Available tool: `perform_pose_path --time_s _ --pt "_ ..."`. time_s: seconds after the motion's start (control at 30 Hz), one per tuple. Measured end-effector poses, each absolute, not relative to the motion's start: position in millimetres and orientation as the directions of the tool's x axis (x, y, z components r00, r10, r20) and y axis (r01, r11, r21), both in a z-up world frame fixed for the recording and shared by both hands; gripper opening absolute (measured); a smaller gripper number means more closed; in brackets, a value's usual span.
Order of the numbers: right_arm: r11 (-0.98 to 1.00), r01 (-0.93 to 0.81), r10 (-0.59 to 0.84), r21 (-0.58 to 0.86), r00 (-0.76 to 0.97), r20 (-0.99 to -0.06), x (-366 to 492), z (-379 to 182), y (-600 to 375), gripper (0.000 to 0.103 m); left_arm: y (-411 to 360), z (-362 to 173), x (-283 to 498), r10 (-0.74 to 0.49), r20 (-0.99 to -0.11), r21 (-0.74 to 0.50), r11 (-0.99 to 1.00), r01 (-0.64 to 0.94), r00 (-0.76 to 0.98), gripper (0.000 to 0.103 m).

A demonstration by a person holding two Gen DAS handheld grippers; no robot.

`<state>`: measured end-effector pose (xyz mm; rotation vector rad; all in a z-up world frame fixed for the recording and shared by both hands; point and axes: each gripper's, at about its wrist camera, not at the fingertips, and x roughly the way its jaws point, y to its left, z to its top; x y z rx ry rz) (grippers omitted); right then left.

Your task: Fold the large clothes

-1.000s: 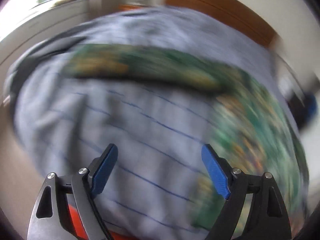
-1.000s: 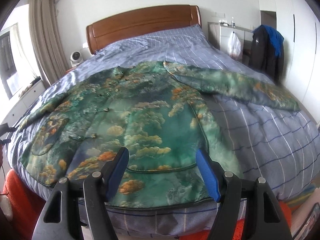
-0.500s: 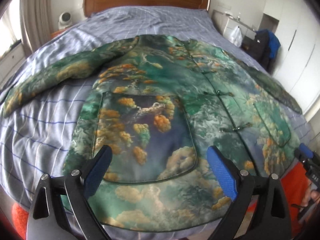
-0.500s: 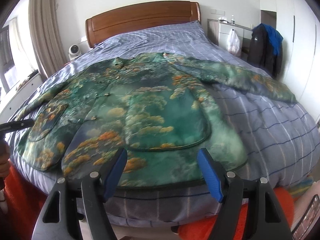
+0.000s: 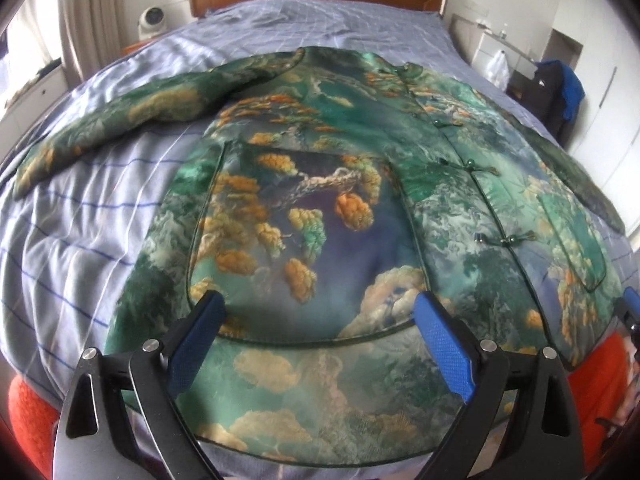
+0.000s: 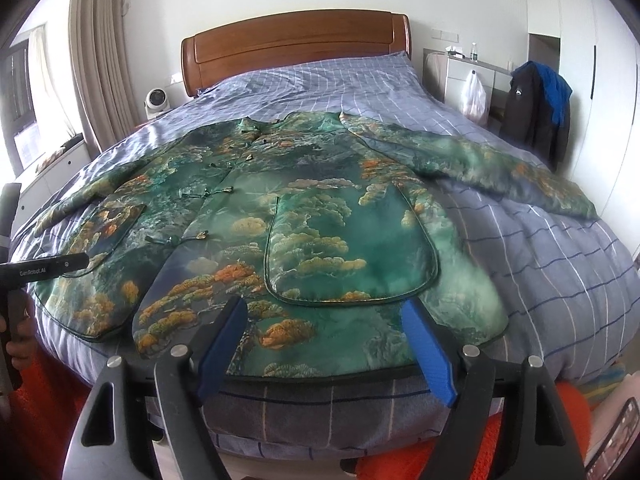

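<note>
A green brocade jacket (image 6: 280, 216) printed with orange-tipped pines lies face up and unfolded on a bed (image 6: 540, 280) covered in a blue checked duvet, its hem at the foot edge and its collar toward the wooden headboard (image 6: 296, 48). Both sleeves are spread outward across the duvet. The left gripper (image 5: 320, 344) hovers over the jacket's lower panel near a patch pocket (image 5: 304, 248), jaws wide apart and holding nothing; the right gripper (image 6: 324, 344) hangs above the hem on the other side, likewise spread and empty. The jacket's frog fastenings (image 6: 218, 192) appear done up.

The fold has not begun, by the look of it. A clean start likely means each gripper pinching a sleeve or side edge, taking the full thickness of the padded cloth, then drawing it inward across the front while keeping the hem square. The satin-like surface looks slippery, so a shallow bite may slide off, and dragging could bunch the duvet beneath.
</note>
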<state>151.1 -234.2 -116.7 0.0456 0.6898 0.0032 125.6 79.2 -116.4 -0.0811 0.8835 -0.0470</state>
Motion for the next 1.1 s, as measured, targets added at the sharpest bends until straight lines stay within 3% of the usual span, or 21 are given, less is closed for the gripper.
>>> perform_pose_path --time_s 0.3,0.8,0.97,1.1 --pt "1.000 0.011 0.006 0.024 0.782 -0.623 150 -111 -231 0.090 62 -103 121 -0.086 -0.827 -0.059 0.996 0.066 0.556 0.096" --pt "0.998 0.057 -0.057 -0.018 0.808 -0.587 152 -69 -237 0.098 47 7 109 -0.054 -0.651 0.012 0.997 0.081 0.758 0.099" --pt "0.996 -0.014 0.064 0.084 0.778 -0.625 161 -70 -253 0.098 34 -5 105 -0.035 -0.651 0.047 0.995 0.086 0.758 0.099" --pt "1.000 0.025 -0.011 0.016 0.804 -0.594 163 -52 -259 0.098 32 -22 108 -0.028 -0.694 0.032 0.997 0.070 0.719 0.099"
